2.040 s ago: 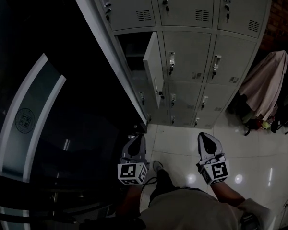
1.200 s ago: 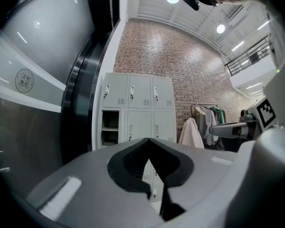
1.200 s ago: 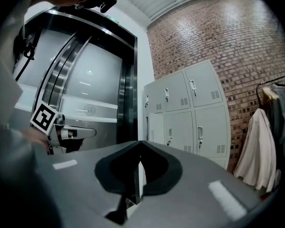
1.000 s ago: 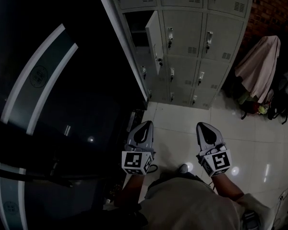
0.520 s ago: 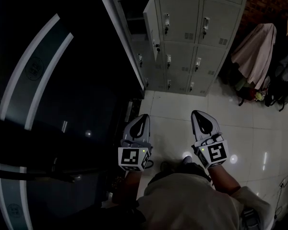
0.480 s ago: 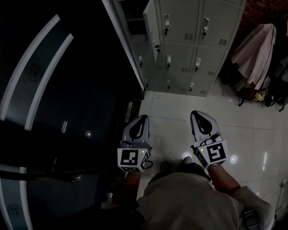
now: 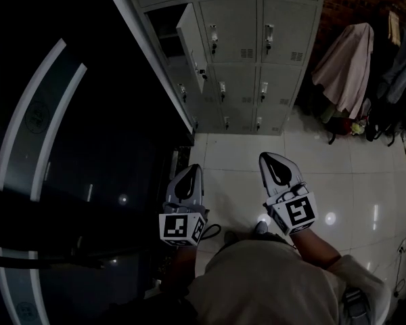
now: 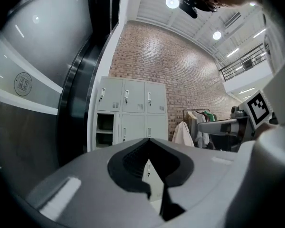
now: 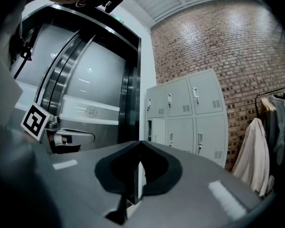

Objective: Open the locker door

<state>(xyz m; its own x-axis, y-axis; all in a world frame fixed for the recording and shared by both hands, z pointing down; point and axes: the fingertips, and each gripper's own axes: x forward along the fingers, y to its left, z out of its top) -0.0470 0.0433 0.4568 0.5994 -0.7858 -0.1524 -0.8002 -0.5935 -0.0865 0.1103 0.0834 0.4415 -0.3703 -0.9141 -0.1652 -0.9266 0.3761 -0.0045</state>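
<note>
Left claw [image 7: 191, 173] and right claw [image 7: 268, 160], both pinched fully shut and empty, hang over the glossy white tiled floor [image 7: 233, 156]. Well ahead, the grey metal locker bank [image 7: 257, 59] shows one grey locker door [image 7: 191, 39] already swung out. Swinging it wider means stepping in and spreading a claw first.

Lockers [image 7: 257, 59] stand ahead, coats [image 7: 343, 66] hanging at their right.

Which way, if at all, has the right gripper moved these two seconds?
Yes: the right gripper has backed away from the lockers; more floor now shows between its tip and their base.
</note>
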